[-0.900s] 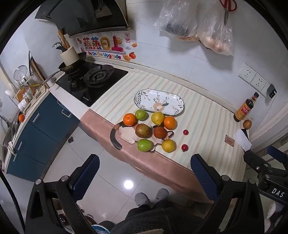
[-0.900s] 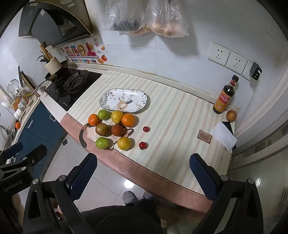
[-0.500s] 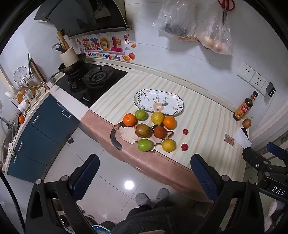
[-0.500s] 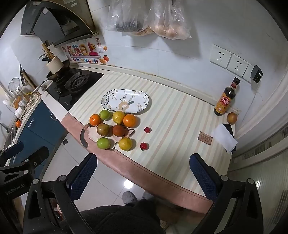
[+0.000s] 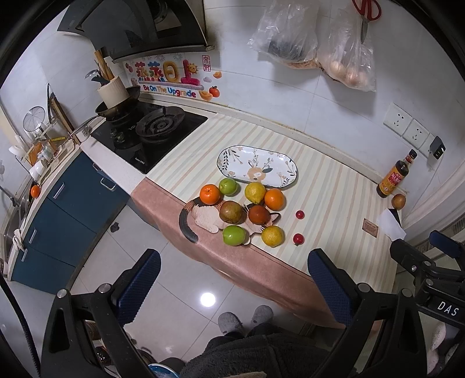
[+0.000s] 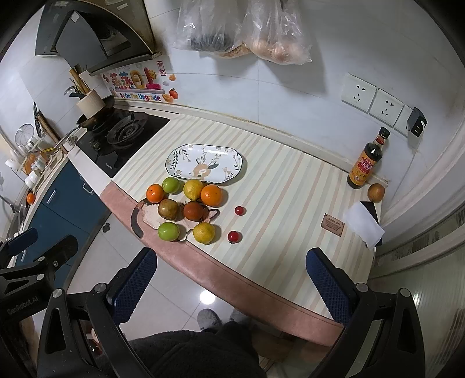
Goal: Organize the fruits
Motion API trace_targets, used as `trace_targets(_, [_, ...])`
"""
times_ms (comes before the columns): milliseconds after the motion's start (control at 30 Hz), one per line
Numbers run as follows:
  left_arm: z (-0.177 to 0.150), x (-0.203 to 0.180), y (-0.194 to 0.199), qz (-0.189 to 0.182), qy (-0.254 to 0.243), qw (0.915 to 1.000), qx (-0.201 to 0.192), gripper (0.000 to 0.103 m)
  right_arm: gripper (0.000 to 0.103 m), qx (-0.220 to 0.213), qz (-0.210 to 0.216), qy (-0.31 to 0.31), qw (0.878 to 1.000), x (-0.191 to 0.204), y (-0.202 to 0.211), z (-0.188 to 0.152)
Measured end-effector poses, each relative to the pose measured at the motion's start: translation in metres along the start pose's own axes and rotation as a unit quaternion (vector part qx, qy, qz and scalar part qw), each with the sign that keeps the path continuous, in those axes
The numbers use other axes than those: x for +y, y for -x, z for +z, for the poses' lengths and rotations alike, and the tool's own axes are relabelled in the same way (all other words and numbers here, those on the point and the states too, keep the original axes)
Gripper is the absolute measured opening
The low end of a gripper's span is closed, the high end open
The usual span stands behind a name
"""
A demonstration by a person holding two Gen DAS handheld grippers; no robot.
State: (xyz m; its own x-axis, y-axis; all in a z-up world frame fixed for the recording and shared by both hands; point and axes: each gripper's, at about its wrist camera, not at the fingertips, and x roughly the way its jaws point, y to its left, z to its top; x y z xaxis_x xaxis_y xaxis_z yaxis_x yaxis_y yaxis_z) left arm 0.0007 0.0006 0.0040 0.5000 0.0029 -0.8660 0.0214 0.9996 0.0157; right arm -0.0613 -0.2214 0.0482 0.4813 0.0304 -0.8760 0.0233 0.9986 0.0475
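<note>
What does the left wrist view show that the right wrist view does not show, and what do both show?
Only the left wrist view shows the red-handled scissors on the wall and the right gripper at its right edge. Only the right wrist view shows the left gripper at its left edge. Both show the empty oval flower-patterned plate, the fruits on the striped counter, such as the small red cherry tomato, and the dark sauce bottle. Both grippers are open and empty.

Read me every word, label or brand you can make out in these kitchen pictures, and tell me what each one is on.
"Be On The Upgrade": colourful wall sticker behind the stove; its large Chinese characters are unclear.
"DAS": black right hand-held gripper body.
"GenRobot.AI": black left hand-held gripper body.
Dark sauce bottle's yellow label: too small.
Small brown tag on the striped counter mat: blurred.
</note>
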Motion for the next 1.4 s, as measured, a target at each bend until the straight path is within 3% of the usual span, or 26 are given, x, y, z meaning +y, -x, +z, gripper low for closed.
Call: trace_targets(1400, [0.011,0.004,0.005,-0.003,0.002,1.0,-0.004,0.103,0.103,-0.003,0.005,0.008,1.0,0.002,-0.001,0.007])
